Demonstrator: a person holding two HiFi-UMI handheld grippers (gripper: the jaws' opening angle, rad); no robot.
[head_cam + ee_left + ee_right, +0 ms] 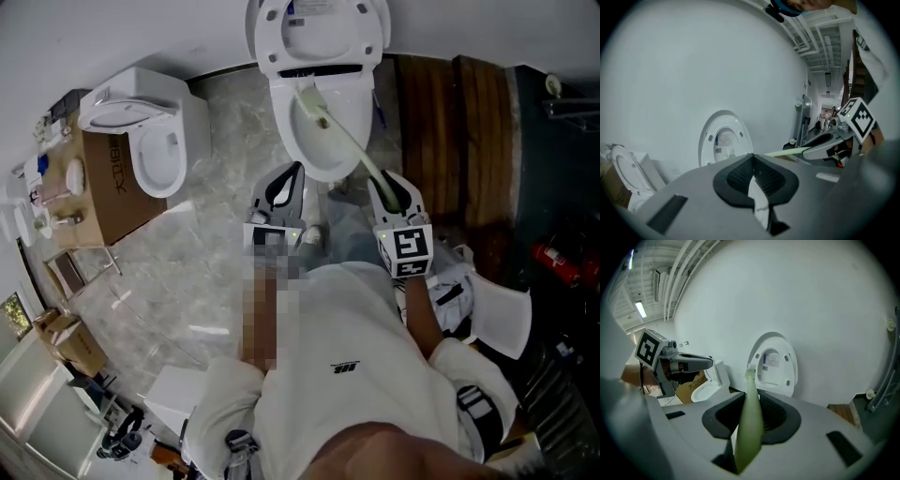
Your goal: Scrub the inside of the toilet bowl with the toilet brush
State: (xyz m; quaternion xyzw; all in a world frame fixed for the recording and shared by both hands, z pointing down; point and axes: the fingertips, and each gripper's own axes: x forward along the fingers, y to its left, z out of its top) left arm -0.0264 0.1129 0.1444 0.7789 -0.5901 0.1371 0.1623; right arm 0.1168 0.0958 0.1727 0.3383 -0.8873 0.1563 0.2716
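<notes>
The right gripper (395, 190) pinches the pale green handle of the toilet brush (339, 131), its jaws pressed against the stem on both sides in the right gripper view. The left gripper (283, 187) hangs at the lower left of the toilet bowl (330, 167), jaws together and holding nothing.

In the head view the handle slants from the right gripper up and left, and the brush head sits within the bowl's opening near its back wall. Whether the bristles touch the porcelain cannot be told. The brush is fetched and aimed, and the seat and lid (319, 33) stand raised. The scrubbing itself seems to be at its start or under way, with most of the inner wall probably left to cover.

The bowl's rim bounds the sweep on every side, and the raised seat stands close behind the brush head. A wooden panel (450, 122) lies right of the bowl; a second toilet (155, 141) stands well apart at the upper left.
</notes>
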